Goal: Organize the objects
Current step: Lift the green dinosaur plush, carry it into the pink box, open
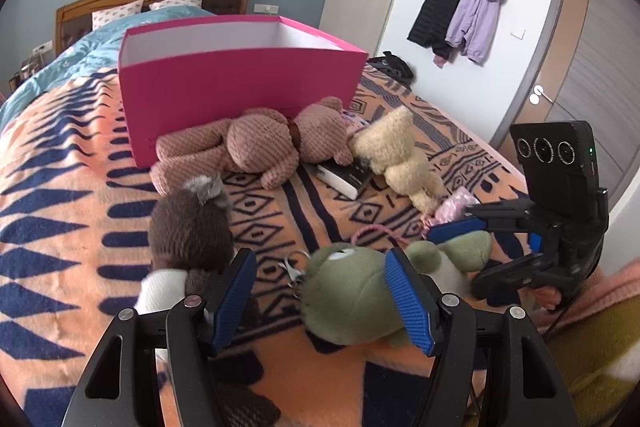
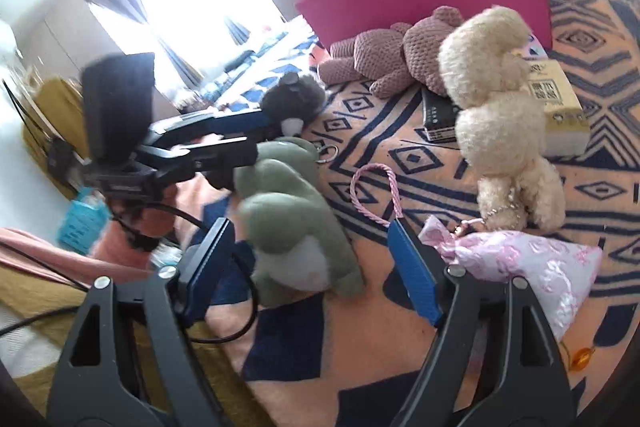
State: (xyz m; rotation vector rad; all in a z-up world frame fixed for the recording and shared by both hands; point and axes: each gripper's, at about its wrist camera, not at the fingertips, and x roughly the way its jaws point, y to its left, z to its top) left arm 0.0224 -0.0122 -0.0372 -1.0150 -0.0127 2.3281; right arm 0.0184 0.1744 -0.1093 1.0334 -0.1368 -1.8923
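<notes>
Two grippers over the patterned blanket (image 1: 80, 187). Left gripper (image 1: 320, 291) jaws apart, straddling the head end of the green plush (image 1: 348, 291); right pad looks against the plush, left pad clear of it, so no clamp visible. Right gripper (image 2: 310, 271) jaws spread wide around the plush's lower body (image 2: 296, 227), gaps on both sides, nothing gripped. Green plush lies on the blanket near the bed edge, keyring at its head. Dark brown plush (image 1: 192, 223) just beside it on the left. Pink bear (image 1: 260, 147) lies against the front wall of the pink box (image 1: 240, 79). Cream bear (image 1: 396, 151) right of it, overlapping a black book (image 1: 344, 177). Pink pouch (image 2: 528, 267) near the cream bear's feet, just beside the right gripper's right finger.
</notes>
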